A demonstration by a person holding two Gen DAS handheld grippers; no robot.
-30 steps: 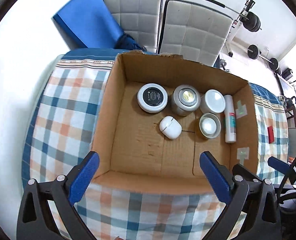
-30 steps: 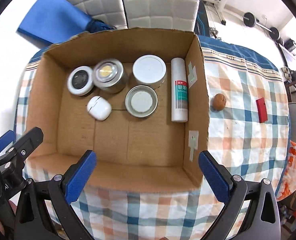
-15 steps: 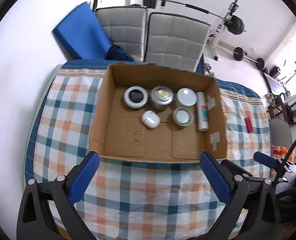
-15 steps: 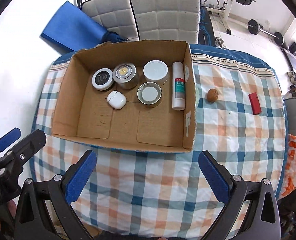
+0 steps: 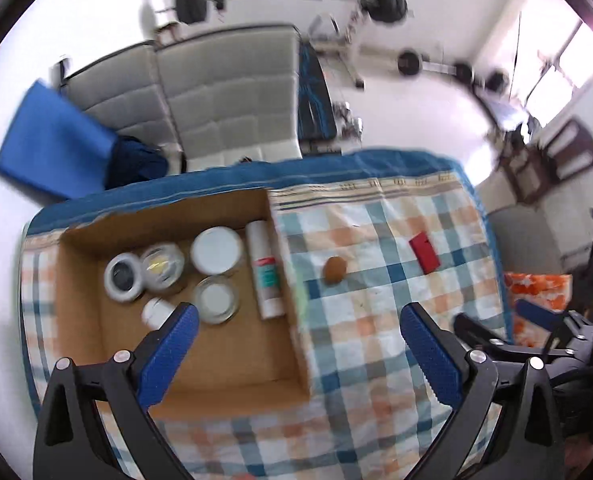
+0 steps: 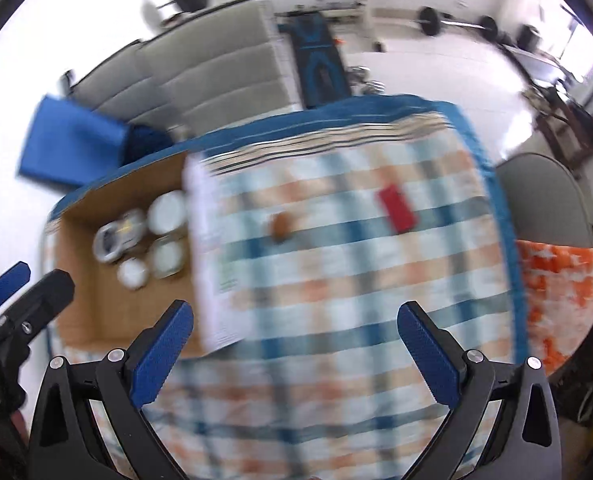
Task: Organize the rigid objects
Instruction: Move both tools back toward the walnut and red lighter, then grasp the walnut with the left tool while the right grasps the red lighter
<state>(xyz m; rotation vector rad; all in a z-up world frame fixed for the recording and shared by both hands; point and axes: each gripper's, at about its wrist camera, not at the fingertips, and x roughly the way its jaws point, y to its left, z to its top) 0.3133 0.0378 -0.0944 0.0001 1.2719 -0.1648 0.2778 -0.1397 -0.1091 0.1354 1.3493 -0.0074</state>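
Since half a second ago, both views have been swung to the right: the box (image 5: 184, 292), then centred, is now seen at the left of each frame, and the checked cloth (image 5: 380, 320) fills the middle. Both pictures are blurred, the right wrist view more so.

In the left wrist view, the left gripper (image 5: 296, 344) is held wide open with nothing between its blue pads, above the box's right wall and the cloth. Inside the box, a black-lidded jar (image 5: 122, 278), a glass jar (image 5: 163, 266), a white lid (image 5: 216, 250), a tin (image 5: 216, 299), a tube (image 5: 265, 270) and a small white case (image 5: 156, 312) are grouped toward the upper part; the case is partly hidden by the left pad. Right of the box, a brown nut (image 5: 334, 269) lies on the cloth at frame centre, with a red block (image 5: 425, 252) well apart at its upper right.

In the right wrist view, the right gripper (image 6: 294, 346) is likewise spread wide and empty over the cloth. The nut (image 6: 281, 225) and red block (image 6: 396, 209) are seen above it, the box (image 6: 96, 280) at centre left. The left gripper's tip (image 6: 6, 290) shows at the left edge.
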